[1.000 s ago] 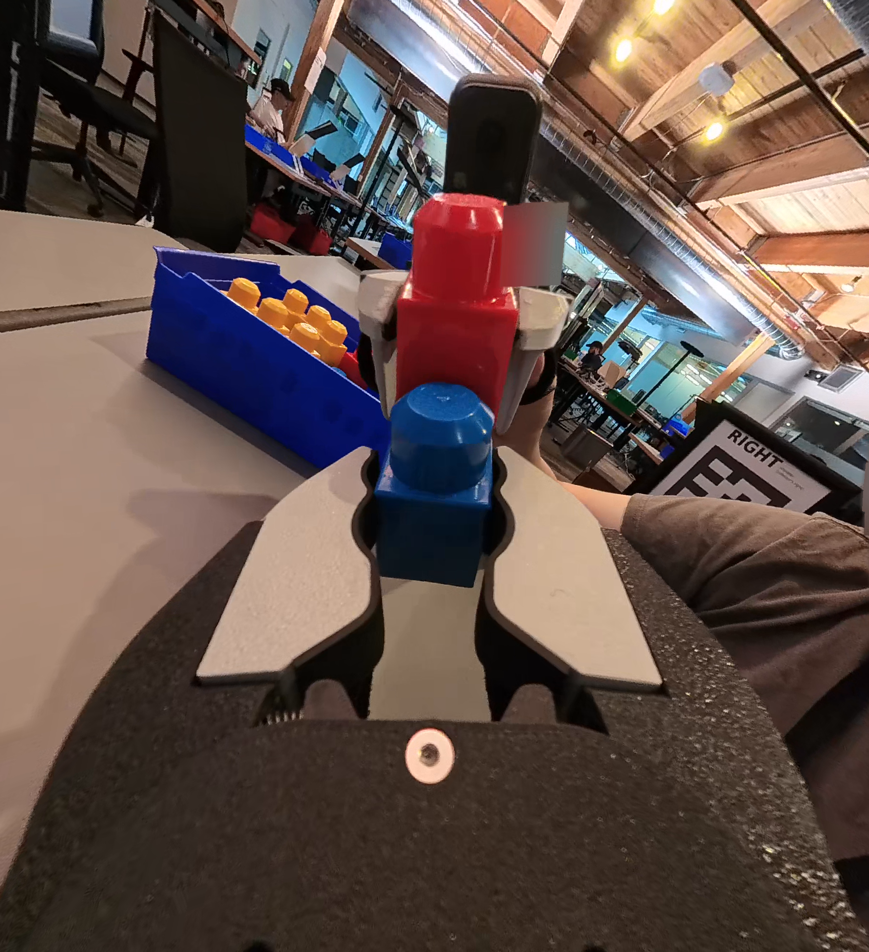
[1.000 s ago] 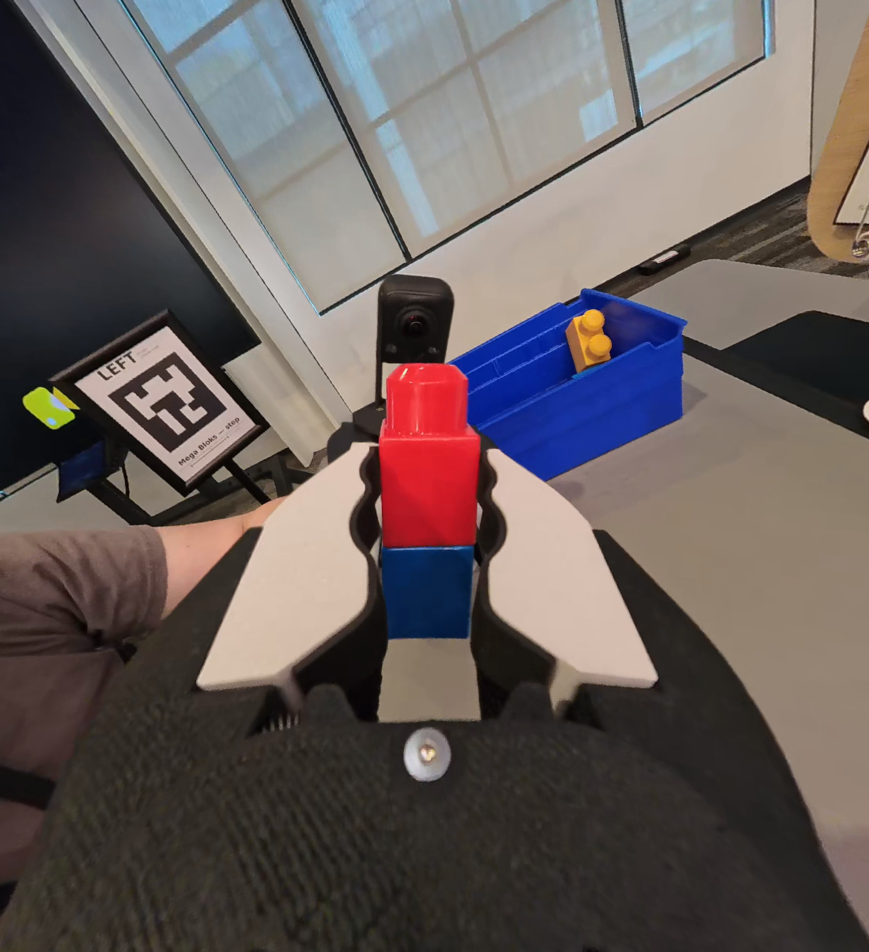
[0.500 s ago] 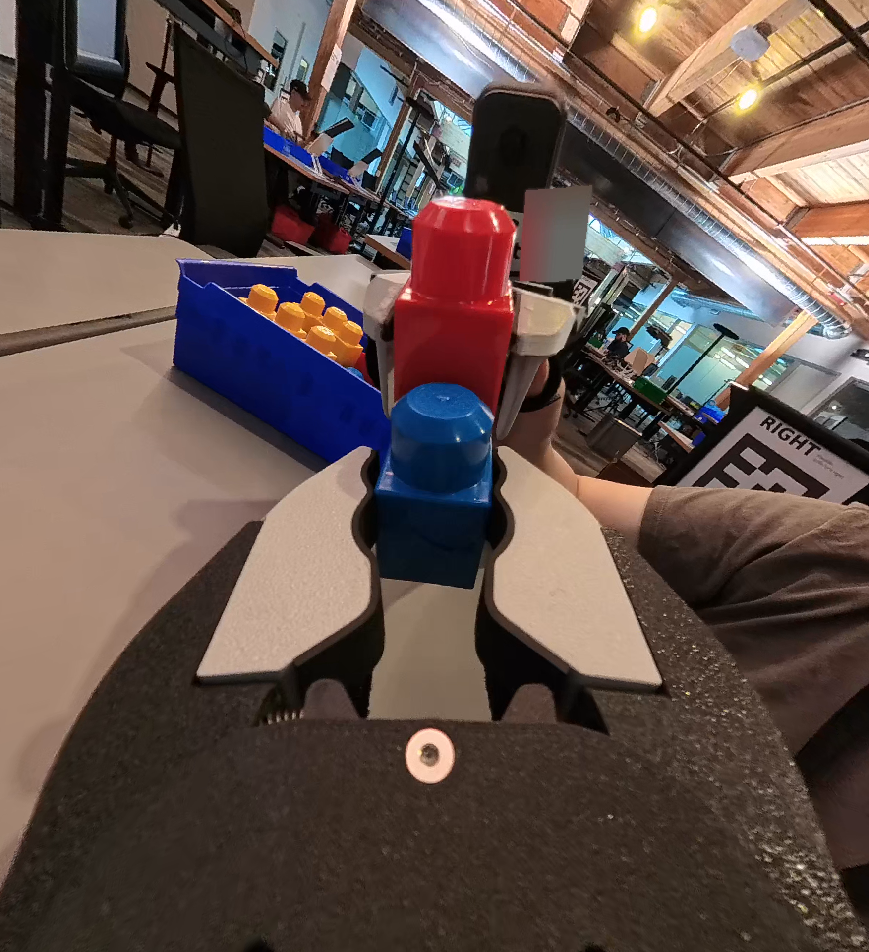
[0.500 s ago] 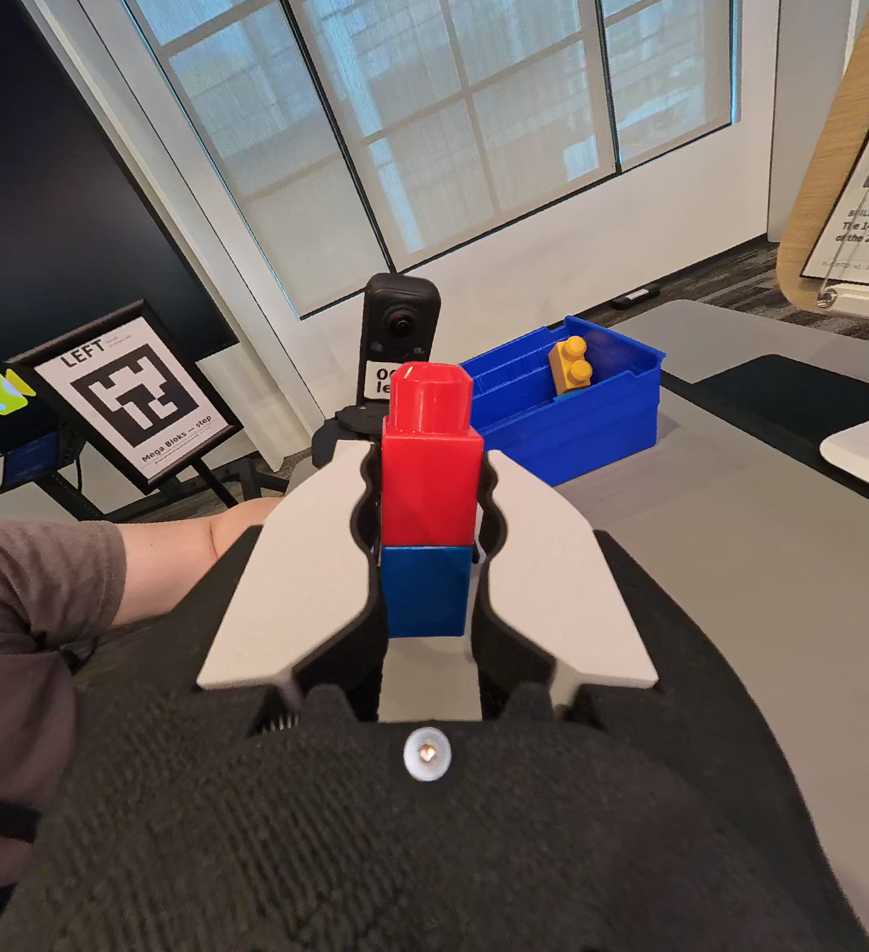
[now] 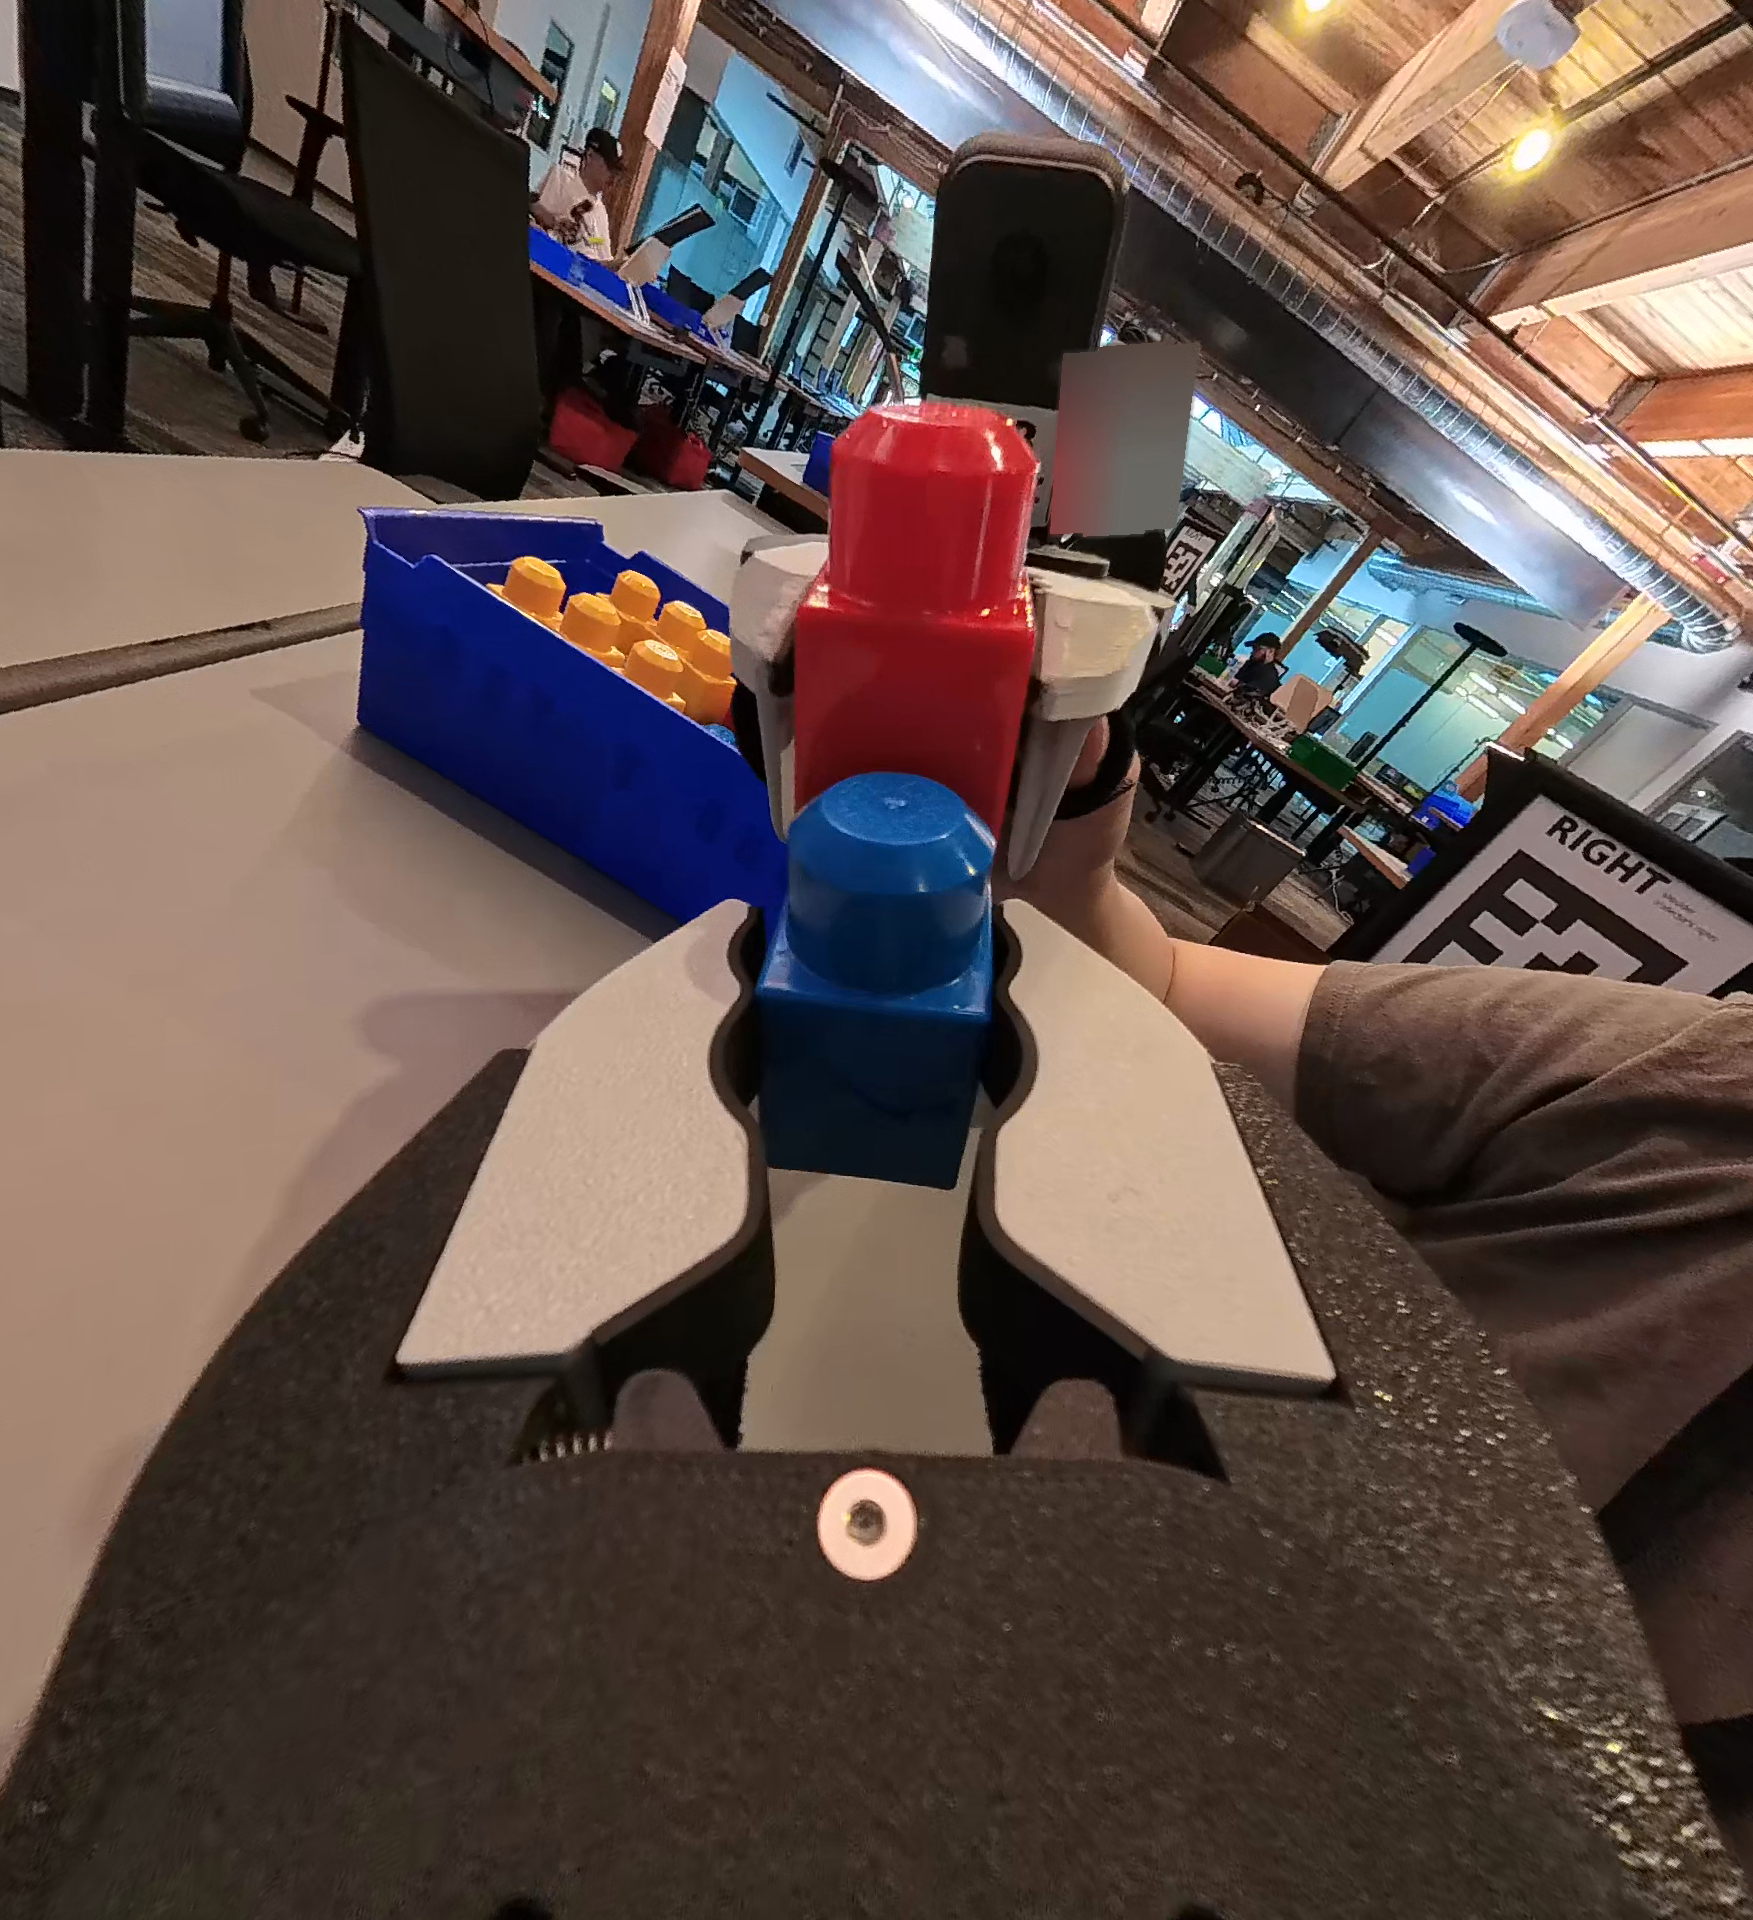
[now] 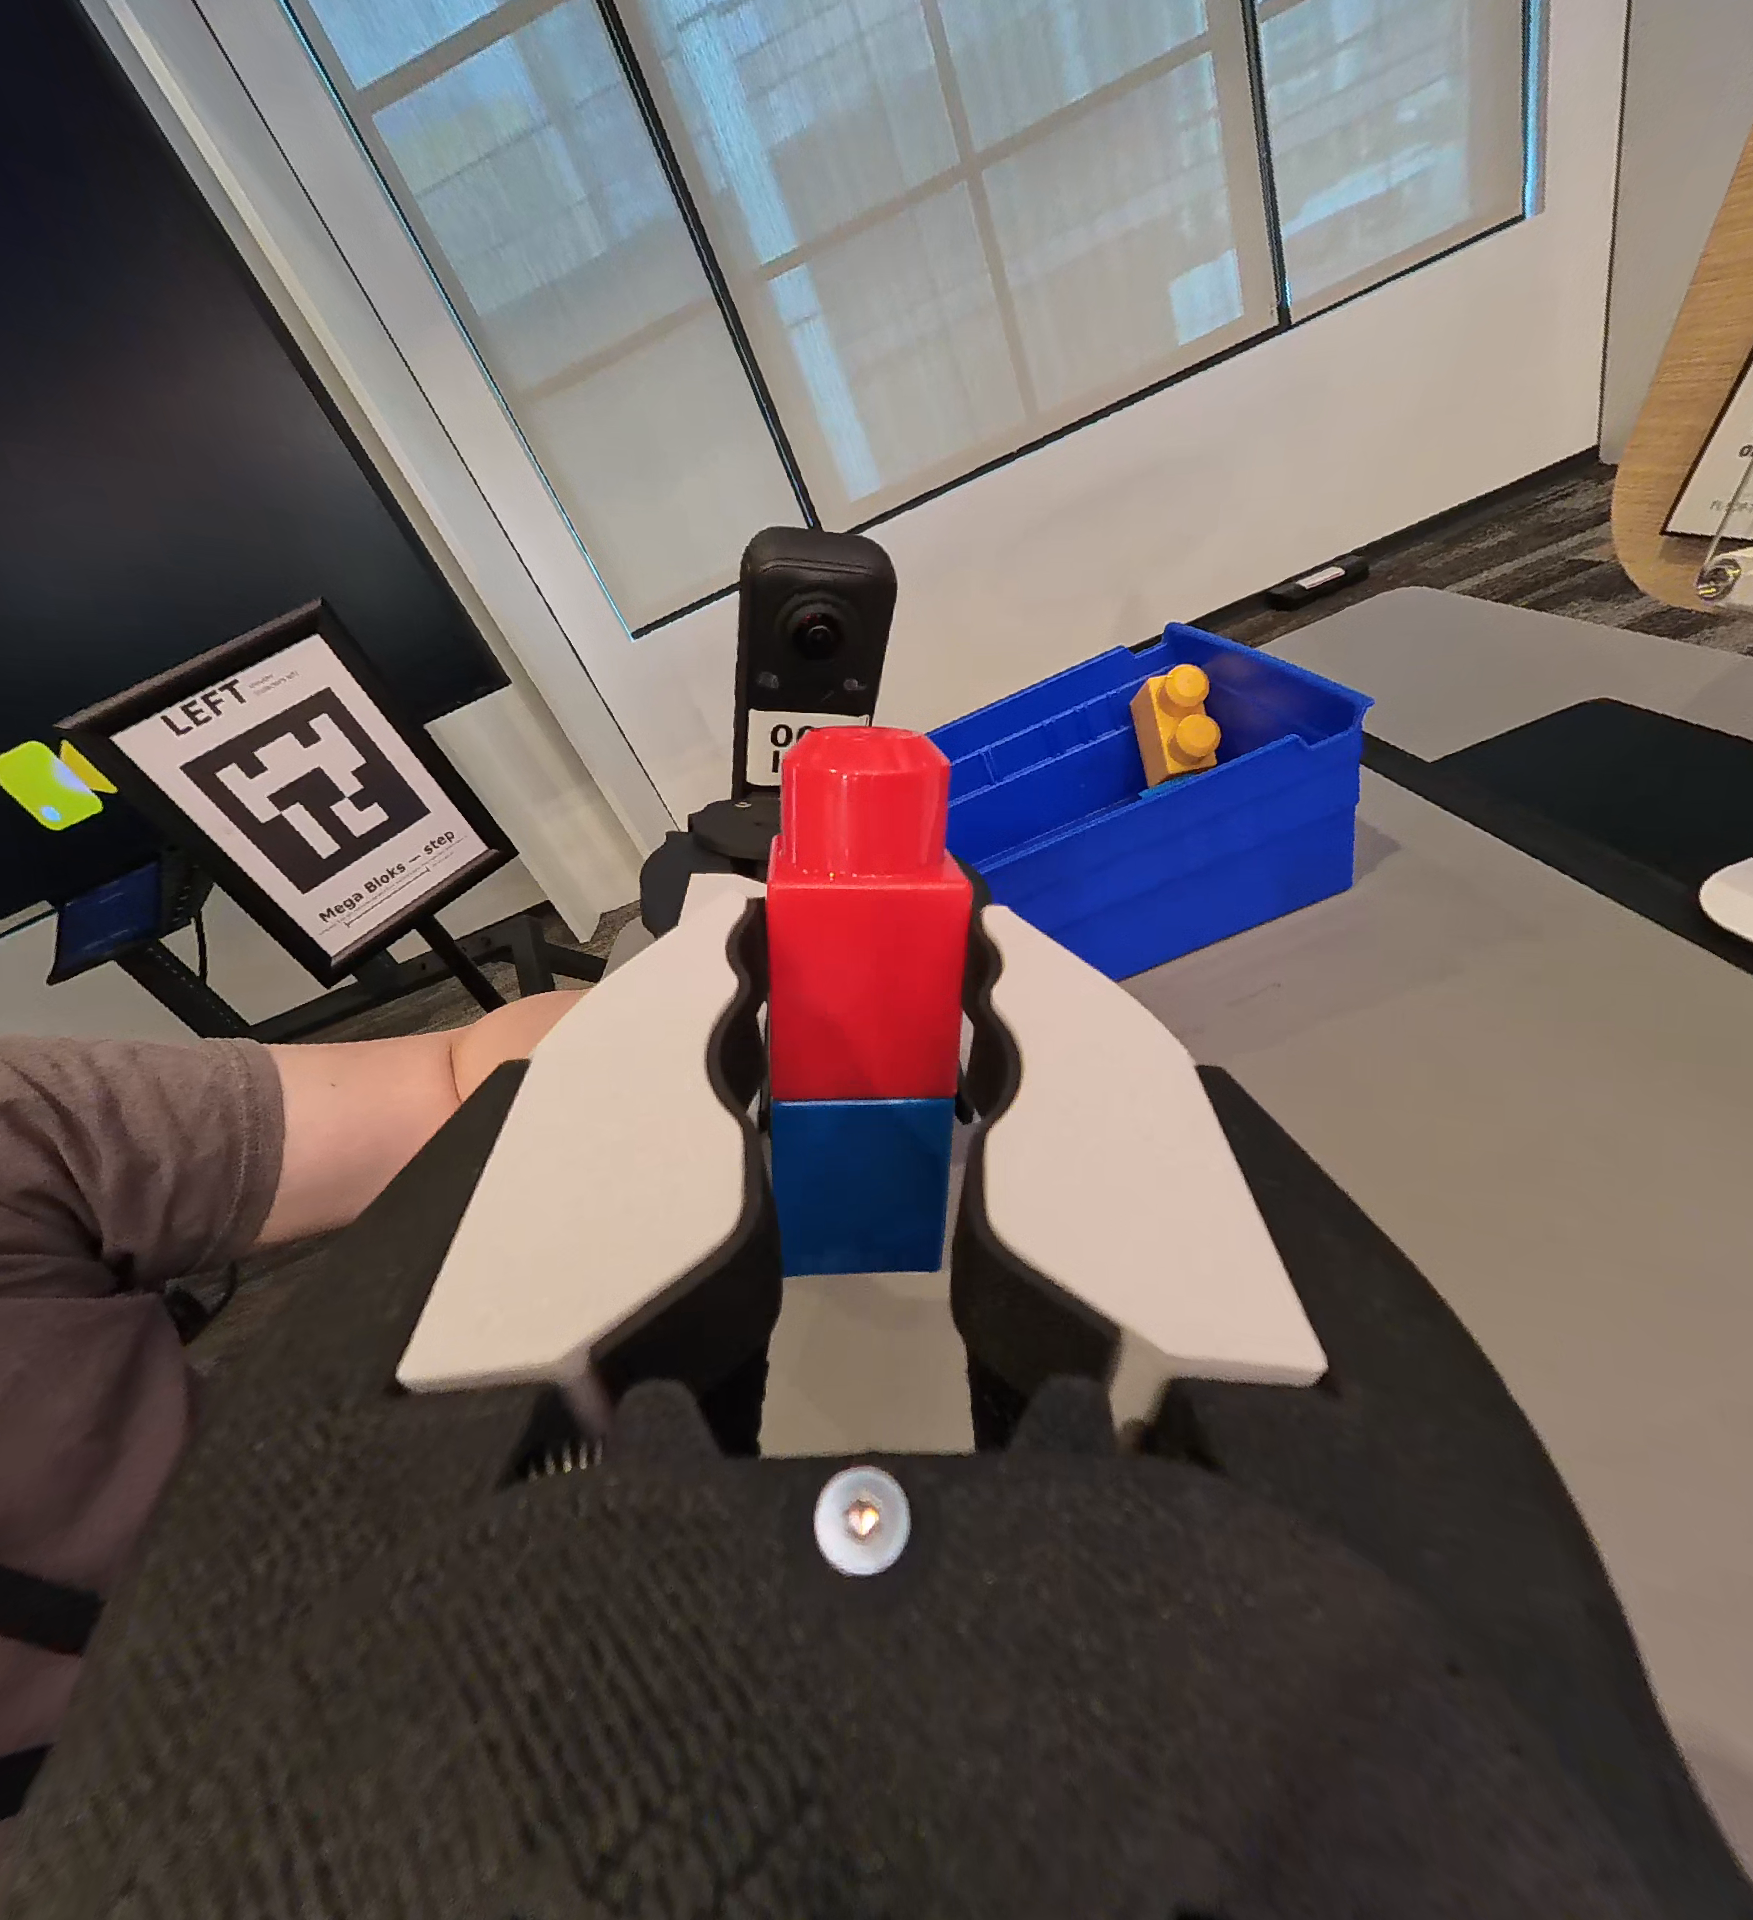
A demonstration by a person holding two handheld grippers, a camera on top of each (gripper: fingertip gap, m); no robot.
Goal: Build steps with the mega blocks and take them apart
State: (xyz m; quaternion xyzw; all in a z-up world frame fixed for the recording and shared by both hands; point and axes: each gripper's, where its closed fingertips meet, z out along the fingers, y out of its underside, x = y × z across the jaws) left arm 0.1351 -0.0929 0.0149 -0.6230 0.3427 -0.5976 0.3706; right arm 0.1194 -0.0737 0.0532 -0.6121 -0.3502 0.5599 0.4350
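Observation:
My left gripper [image 5: 877, 935] is shut on a blue block [image 5: 872, 1070] whose stud points up. Right behind it a red block [image 5: 913, 665] stands higher, clamped between the fingers [image 5: 1090, 644] of the right gripper facing me. In the right wrist view my right gripper [image 6: 861, 914] is shut on the red block [image 6: 861, 966], and the blue block [image 6: 856, 1184] sits flush against its near end between the fingers. The two blocks look joined. Both are held above the grey table [image 5: 176, 935].
A blue bin [image 5: 539, 707] with several orange blocks [image 5: 633, 623] stands on the table to the left. The right wrist view shows a blue bin [image 6: 1163, 862] holding an orange two-stud block [image 6: 1178, 722]. A black camera [image 6: 815, 644] on a stand and a framed sign [image 6: 300, 790] are behind. Left tips to right tips: about 4 cm.
Both grippers keep their hold on the blocks. Both views have swung a little, so the bins and the signs sit differently in frame.

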